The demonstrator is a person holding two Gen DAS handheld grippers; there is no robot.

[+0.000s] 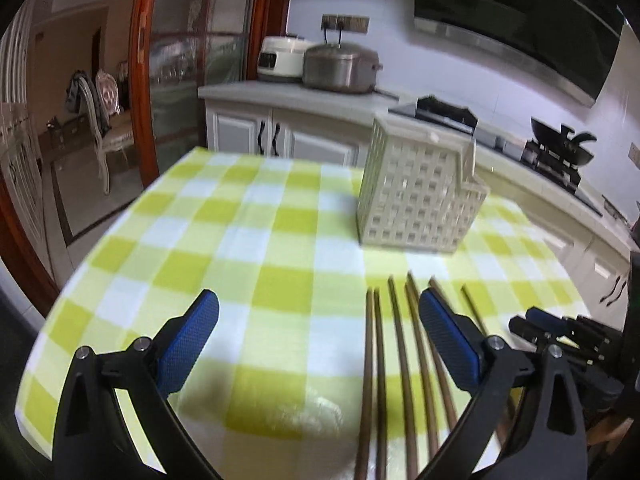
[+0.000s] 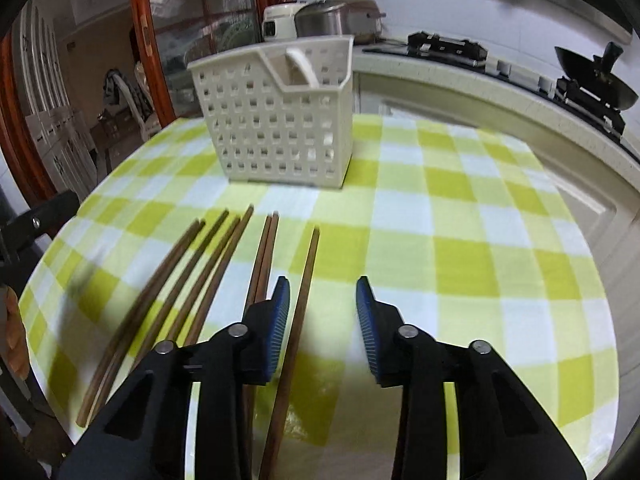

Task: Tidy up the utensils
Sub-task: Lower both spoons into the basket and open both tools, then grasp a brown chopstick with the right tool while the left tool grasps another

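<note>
Both claws gape empty; the chopsticks, lower left, look light, stiff, probably slick: pinch one mid-shaft.

Counted on the checked tablecloth: seven wooden chopsticks lying flat, one perforated cream utensil basket holding one white spoon handle, and, on the counter behind, two cookers and one wok.
</note>
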